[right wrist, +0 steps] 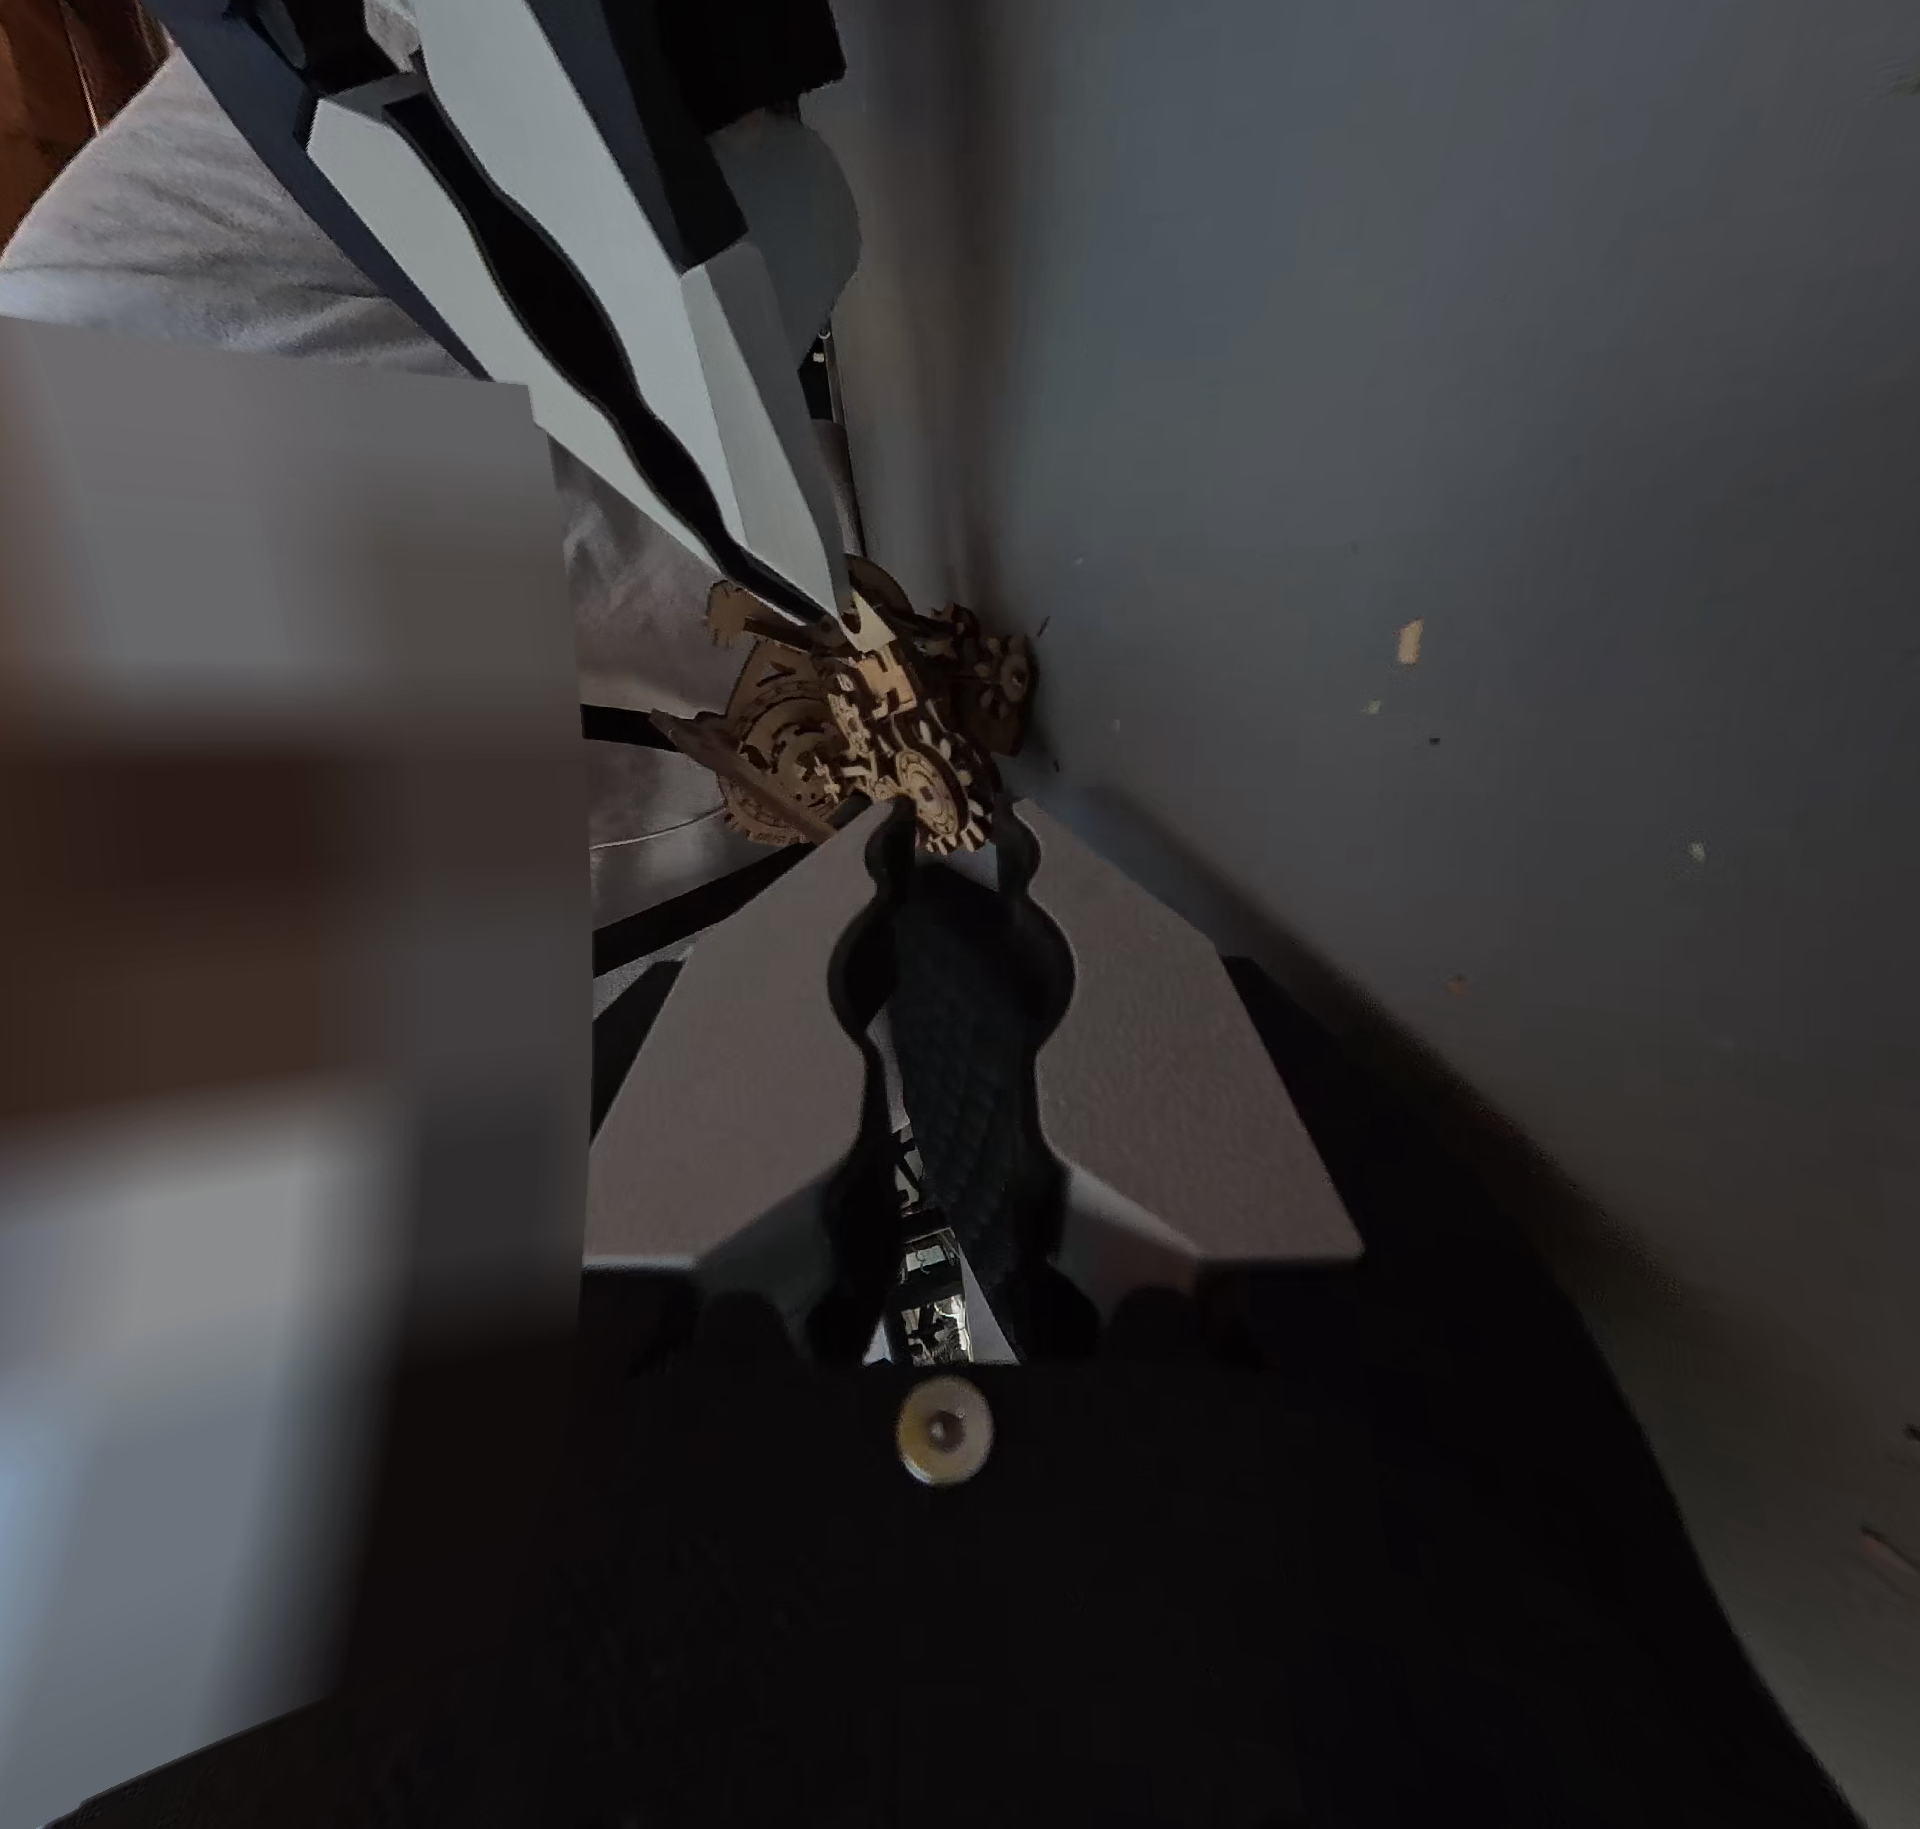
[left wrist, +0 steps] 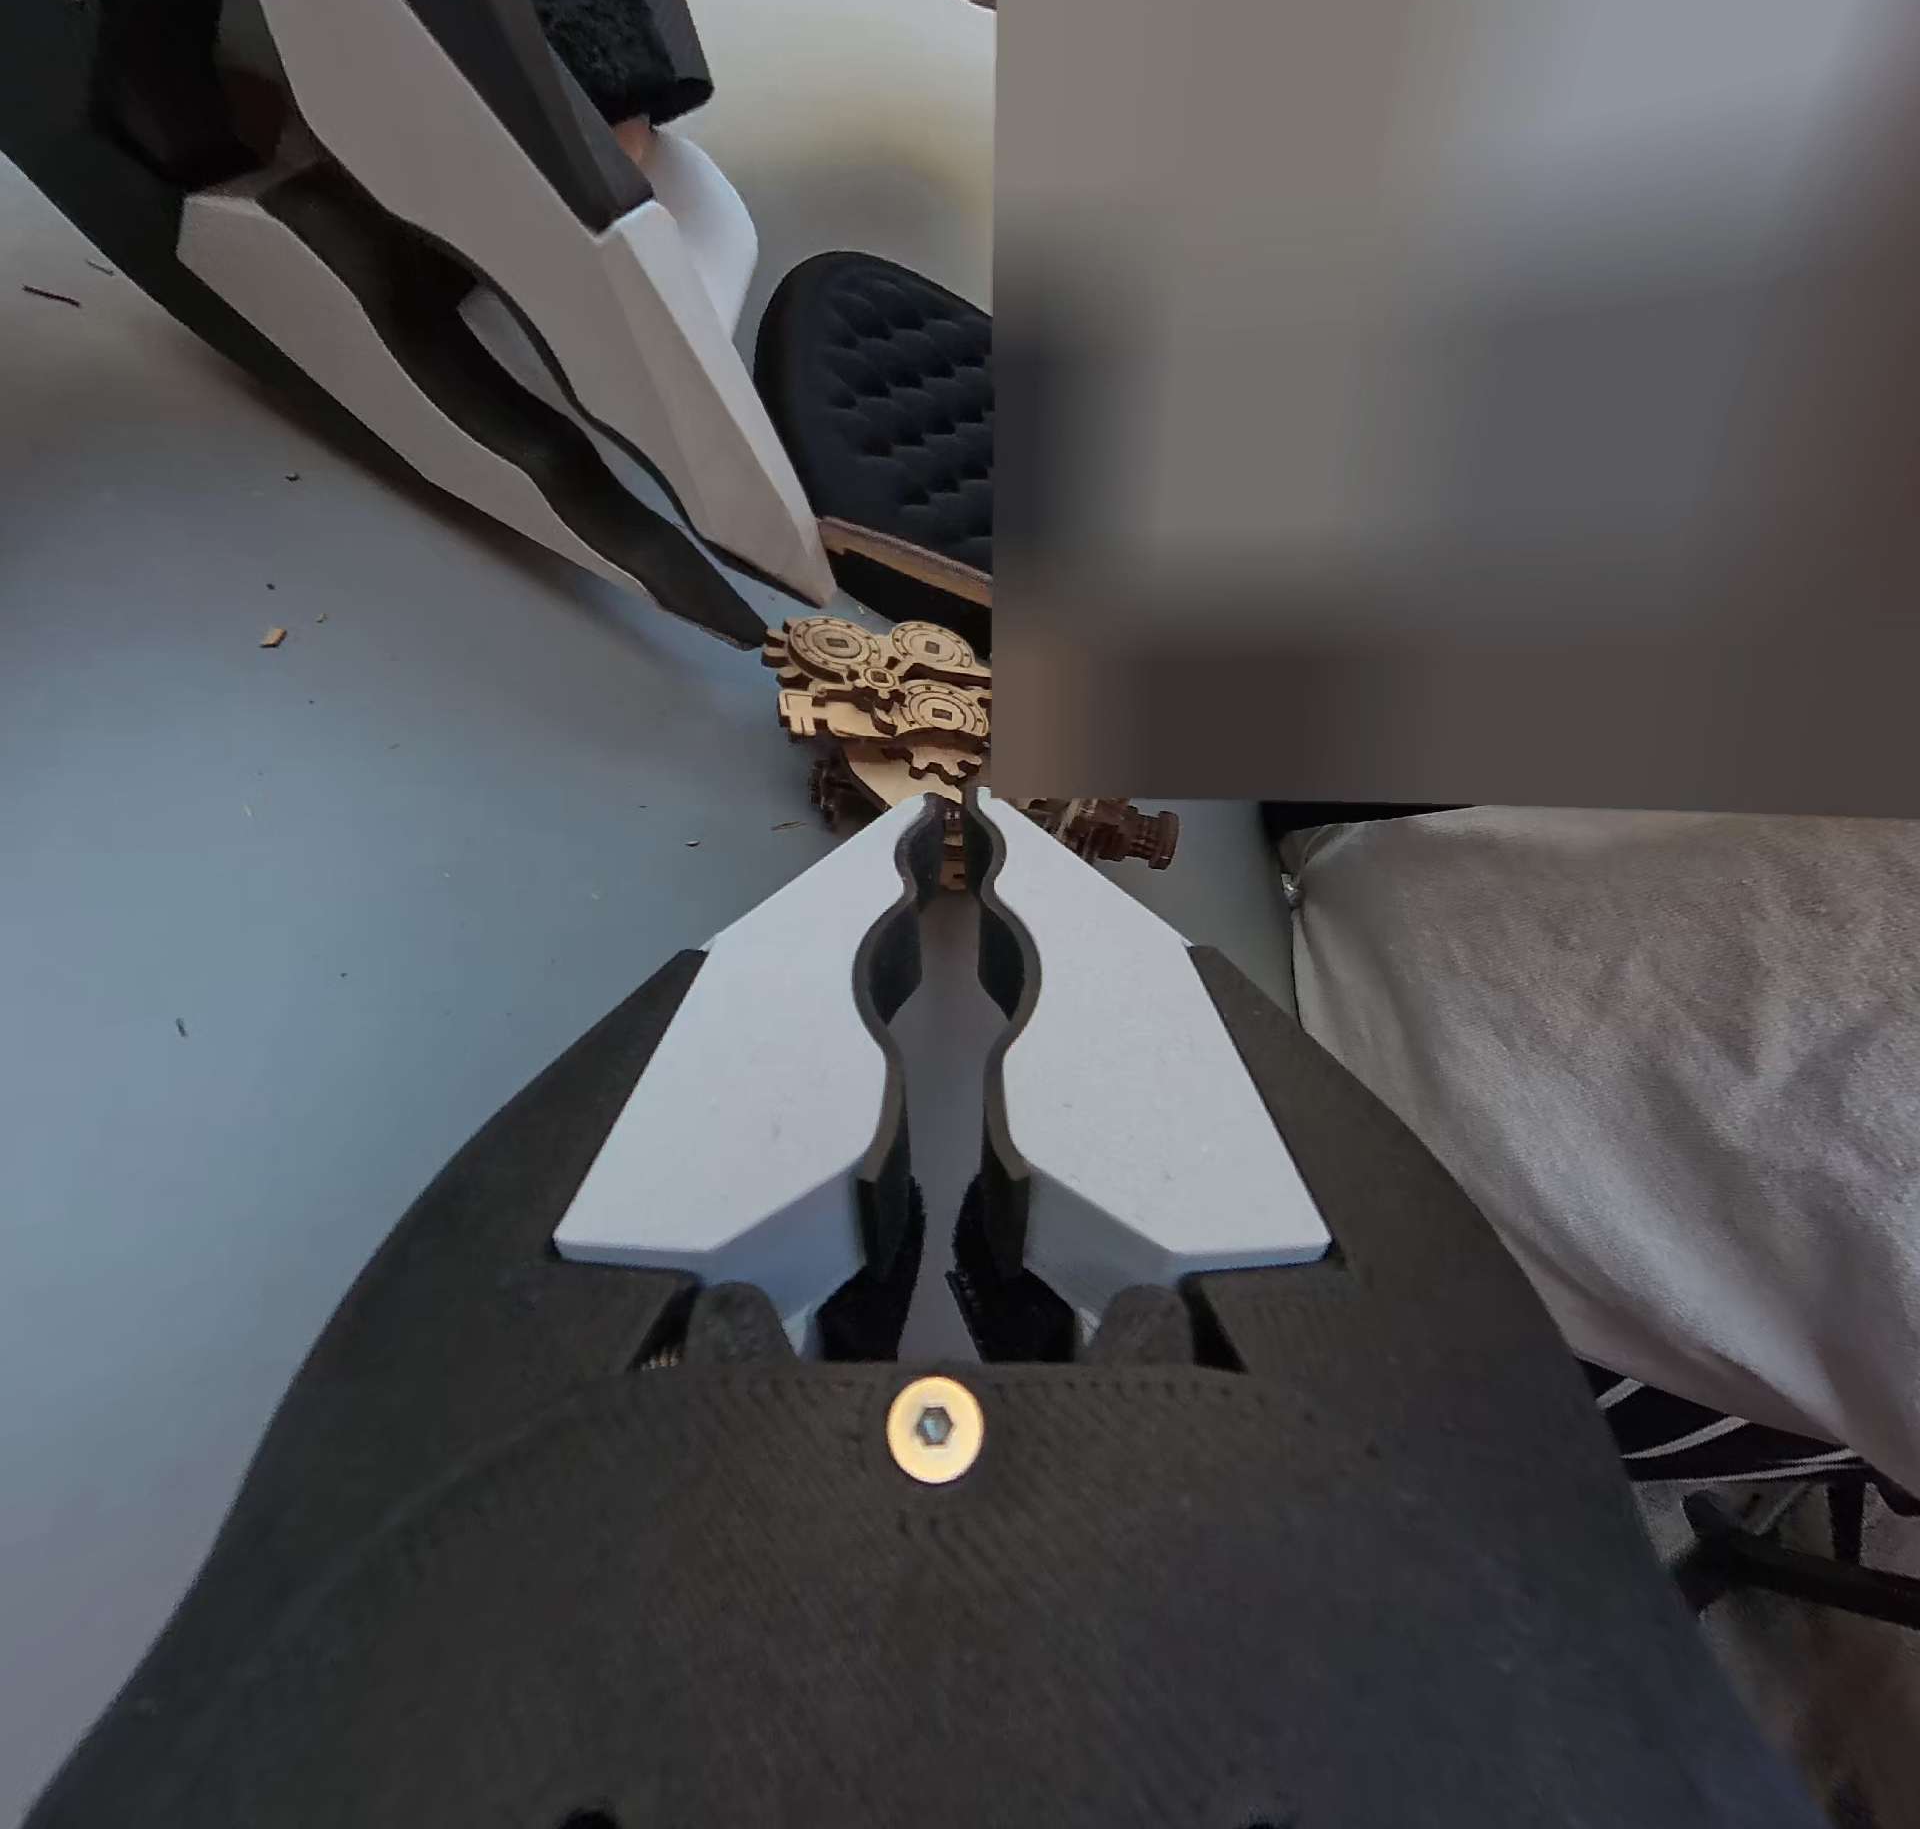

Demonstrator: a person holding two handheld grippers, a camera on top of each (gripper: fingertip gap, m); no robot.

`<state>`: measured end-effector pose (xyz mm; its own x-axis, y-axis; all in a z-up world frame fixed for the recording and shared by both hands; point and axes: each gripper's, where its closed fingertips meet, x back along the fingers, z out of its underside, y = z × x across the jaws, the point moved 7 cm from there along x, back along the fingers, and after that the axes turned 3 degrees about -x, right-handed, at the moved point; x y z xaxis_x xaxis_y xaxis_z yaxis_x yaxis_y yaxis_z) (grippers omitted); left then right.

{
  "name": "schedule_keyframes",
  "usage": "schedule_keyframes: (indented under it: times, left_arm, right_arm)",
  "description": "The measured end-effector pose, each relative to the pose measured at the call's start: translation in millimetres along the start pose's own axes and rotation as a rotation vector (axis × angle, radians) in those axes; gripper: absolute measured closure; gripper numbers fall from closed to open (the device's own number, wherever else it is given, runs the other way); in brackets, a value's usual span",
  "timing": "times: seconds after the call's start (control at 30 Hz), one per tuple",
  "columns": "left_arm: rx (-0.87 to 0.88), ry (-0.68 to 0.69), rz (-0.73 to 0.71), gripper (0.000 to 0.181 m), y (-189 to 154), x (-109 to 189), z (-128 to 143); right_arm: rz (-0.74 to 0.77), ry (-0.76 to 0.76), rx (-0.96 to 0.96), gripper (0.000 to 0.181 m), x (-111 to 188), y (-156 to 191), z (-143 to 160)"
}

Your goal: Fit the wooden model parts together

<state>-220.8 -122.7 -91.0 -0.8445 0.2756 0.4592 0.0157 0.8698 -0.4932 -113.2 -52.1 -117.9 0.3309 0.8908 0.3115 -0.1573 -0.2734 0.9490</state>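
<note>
A light plywood model (left wrist: 883, 699) with several small gears is held just above the grey table (left wrist: 312, 844) between both grippers. My left gripper (left wrist: 951, 815) is shut on its near edge. In the left wrist view my right gripper (left wrist: 792, 618) comes in from the upper left, tips closed at the model's far left edge. In the right wrist view the model (right wrist: 862, 730) is at centre. My right gripper (right wrist: 948, 829) is shut on a toothed gear at its bottom. My left gripper (right wrist: 831, 616) grips the model's top from the upper left.
A black honeycomb-textured object (left wrist: 883, 397) and a plywood strip (left wrist: 904, 558) lie behind the model. Wood chips (left wrist: 272, 638) are scattered on the table. A person's grey clothing (left wrist: 1610, 1104) fills the right side. The table surface (right wrist: 1455, 532) stands at the right in the right wrist view. The left gripper's tips are roughly 5 cm from the right gripper's.
</note>
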Motion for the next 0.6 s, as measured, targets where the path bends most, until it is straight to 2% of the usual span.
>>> schedule_keyframes:
  times: [0.13, 0.17, 0.2, 0.33, 0.47, 0.53, 0.6]
  left_arm:
    - [0.005, 0.004, 0.002, 0.18, 1, 0, 0]
    - [0.004, 0.005, 0.002, 0.18, 1, 0, 0]
    - [0.004, 0.008, 0.002, 0.18, 1, 0, 0]
    - [0.012, 0.013, 0.003, 0.18, 2, 1, 0]
    - [0.019, 0.011, 0.009, 0.18, 2, 1, 1]
    - [0.021, 0.012, 0.012, 0.18, 3, 1, 1]
    - [0.022, 0.012, 0.013, 0.18, 3, 1, 1]
  right_arm:
    - [0.027, -0.056, 0.084, 0.157, 10, 5, -1]
    - [0.048, -0.078, 0.107, 0.161, 13, 7, -1]
    - [0.091, -0.1, 0.133, 0.157, 18, 7, -2]
    - [0.232, -0.224, 0.337, 0.161, 32, 25, 7]
    - [0.367, -0.417, 0.714, 0.153, 27, 50, 42]
    - [0.443, -0.52, 0.888, 0.144, 16, 50, 62]
    - [0.496, -0.565, 0.954, 0.14, -2, 41, 76]
